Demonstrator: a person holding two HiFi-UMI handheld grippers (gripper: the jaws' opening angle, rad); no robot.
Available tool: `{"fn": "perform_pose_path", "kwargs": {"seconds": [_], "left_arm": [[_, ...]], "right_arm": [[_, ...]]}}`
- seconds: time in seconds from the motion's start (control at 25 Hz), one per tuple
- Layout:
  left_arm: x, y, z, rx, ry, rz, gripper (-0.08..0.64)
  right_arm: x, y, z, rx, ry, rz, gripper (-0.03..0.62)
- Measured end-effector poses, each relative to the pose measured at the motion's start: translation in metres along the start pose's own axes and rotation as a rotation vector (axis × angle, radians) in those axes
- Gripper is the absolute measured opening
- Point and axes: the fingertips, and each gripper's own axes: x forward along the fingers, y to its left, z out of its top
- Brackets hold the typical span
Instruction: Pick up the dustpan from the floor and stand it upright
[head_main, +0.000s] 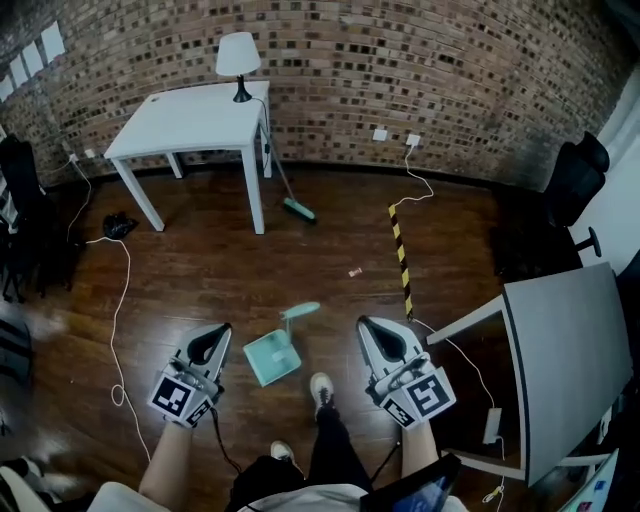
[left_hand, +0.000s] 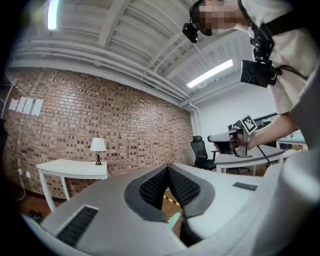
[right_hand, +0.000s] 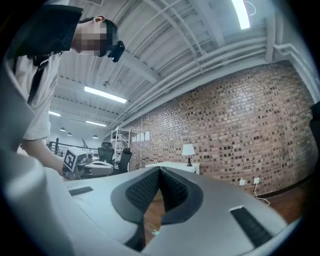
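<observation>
both held level and empty: left gripper (head_main: 218, 333) with jaws pressed together on nothing, right gripper (head_main: 369, 327) likewise closed. teal dustpan (head_main: 272, 357) down on the wooden floor (head_main: 200, 270), between and below the two, touched by neither. seemingly lying flat, so pickup and standing upright probably both left; hard to judge from above.

floor (head_main: 220, 270): glossy dark wood | wall (head_main: 420, 70): rough brick | dustpan (head_main: 272, 357): smooth plastic
</observation>
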Motion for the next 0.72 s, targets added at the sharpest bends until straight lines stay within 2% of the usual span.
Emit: {"fn": "perform_pose_path", "kwargs": {"seconds": [0.28, 0.52, 0.72], "left_arm": [[-0.070, -0.015, 0.068, 0.029, 0.009, 0.047, -0.006], [-0.105, -0.036, 0.089, 0.030, 0.049, 0.069, -0.006], [-0.111, -0.062, 0.104, 0.023, 0.048, 0.080, -0.005]], "right_arm": [[-0.043, 0.057, 0.054, -0.006, -0.017, -0.049, -0.018], [-0.073, 0.085, 0.075, 0.023, -0.029, -0.054, -0.018], [-0.103, 0.085, 0.089, 0.041, -0.035, -0.051, -0.018]]}}
